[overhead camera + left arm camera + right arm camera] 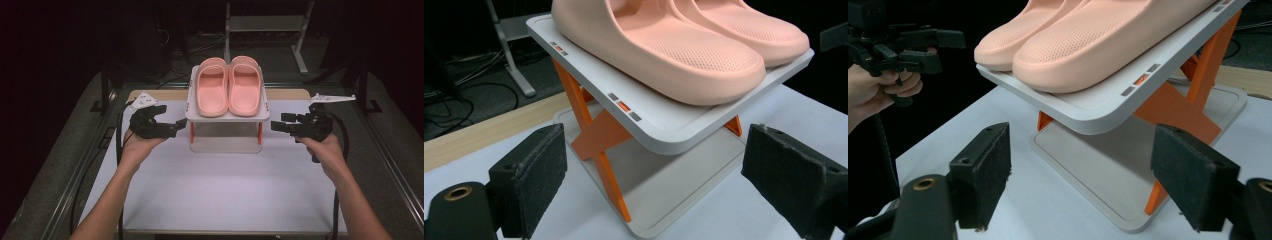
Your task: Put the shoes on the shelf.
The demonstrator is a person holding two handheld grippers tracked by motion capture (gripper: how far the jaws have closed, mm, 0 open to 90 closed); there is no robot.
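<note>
Rack (227,116) with slippers (229,85) between left claw (181,122) and right claw (276,123); both spread, apart.

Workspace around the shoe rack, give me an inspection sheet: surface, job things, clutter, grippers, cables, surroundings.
Surface: white table, wooden strip along its far edge.
Job's things: pair of pink slippers side by side on the top shelf of a white rack with orange cross legs; lower shelf bare.
Clutter: nothing seen.
Grippers: left gripper open, beside the rack's left edge, not touching; right gripper open, beside the right edge, not touching.
Cables: one black cable trails from each gripper toward the near edge.
Surroundings: dark room, metal frame behind the table, rails along both sides.
</note>
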